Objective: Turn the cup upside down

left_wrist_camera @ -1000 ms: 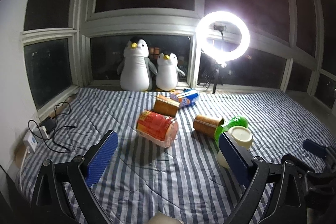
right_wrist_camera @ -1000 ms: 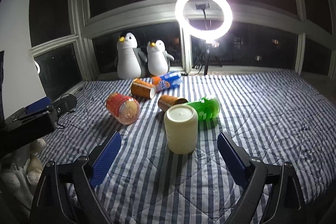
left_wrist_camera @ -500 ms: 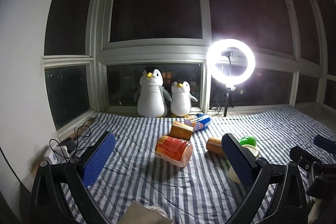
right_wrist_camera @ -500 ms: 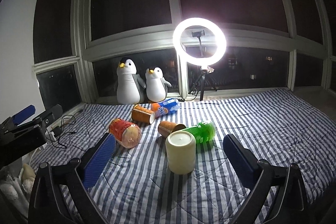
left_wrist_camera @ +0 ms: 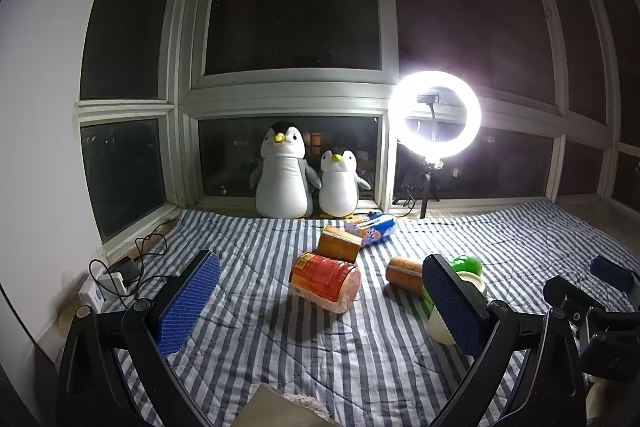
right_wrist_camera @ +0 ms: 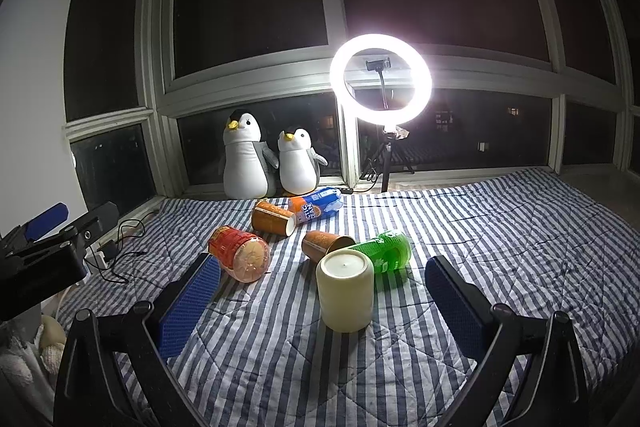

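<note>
A cream cup [right_wrist_camera: 346, 293] stands upside down on the striped bedspread [right_wrist_camera: 500, 247], its flat base facing up. It stands between and a little beyond the blue pads of my right gripper [right_wrist_camera: 320, 301], which is open and empty and not touching it. In the left wrist view the cup [left_wrist_camera: 442, 325] is mostly hidden behind the right pad. My left gripper [left_wrist_camera: 320, 303] is open and empty, held above the bedspread [left_wrist_camera: 248, 339].
A green bottle [right_wrist_camera: 382, 251], brown paper cups [right_wrist_camera: 322, 245], a red can [right_wrist_camera: 240, 253] and a blue-orange bottle [right_wrist_camera: 316, 205] lie behind the cup. Two plush penguins [right_wrist_camera: 244, 157] and a ring light [right_wrist_camera: 380, 79] stand by the window. Cables and a charger [left_wrist_camera: 116, 275] lie at left.
Both grippers have drawn back and tilted upward, so more window shows. The cup stands free and looks smaller in the right wrist view.
</note>
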Motion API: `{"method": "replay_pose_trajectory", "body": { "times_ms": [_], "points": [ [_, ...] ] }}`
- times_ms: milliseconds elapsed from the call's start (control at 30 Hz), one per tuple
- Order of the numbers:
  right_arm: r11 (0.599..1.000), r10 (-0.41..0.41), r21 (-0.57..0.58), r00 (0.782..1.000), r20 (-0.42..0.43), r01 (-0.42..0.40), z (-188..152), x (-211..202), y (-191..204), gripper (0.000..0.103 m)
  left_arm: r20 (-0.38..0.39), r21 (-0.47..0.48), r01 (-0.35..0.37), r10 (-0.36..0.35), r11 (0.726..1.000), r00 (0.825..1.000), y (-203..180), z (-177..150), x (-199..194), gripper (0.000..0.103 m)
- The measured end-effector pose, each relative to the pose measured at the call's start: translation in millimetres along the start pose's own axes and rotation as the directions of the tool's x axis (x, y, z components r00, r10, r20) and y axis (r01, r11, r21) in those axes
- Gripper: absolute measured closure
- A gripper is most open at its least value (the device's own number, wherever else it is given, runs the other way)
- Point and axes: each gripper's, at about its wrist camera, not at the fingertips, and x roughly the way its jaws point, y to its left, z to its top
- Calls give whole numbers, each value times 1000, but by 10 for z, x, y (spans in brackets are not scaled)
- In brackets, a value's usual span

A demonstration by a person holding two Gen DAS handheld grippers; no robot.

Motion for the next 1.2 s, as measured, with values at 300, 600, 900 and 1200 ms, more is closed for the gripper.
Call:
{"method": "replay_pose_trajectory", "body": {
  "times_ms": [300,600,900,1200],
  "points": [
    [1000,7,-3,1000,3,-7,-2,-27,14,2,3,-5,-5,5,1000,1000,14,3,-1,0],
    [1000,8,-1,1000,-2,-8,1,-20,23,2,3,0,-4,4,1000,1000,2,6,5,0],
    [1000,8,-1,1000,-4,-8,11,-4,27,2,-1,-4,-3,3,1000,1000,-5,21,16,0],
    [1000,13,8,1000,-7,-13,26,-1,13,2,-1,3,-1,1,1000,1000,-9,25,29,0]
  ]
}}
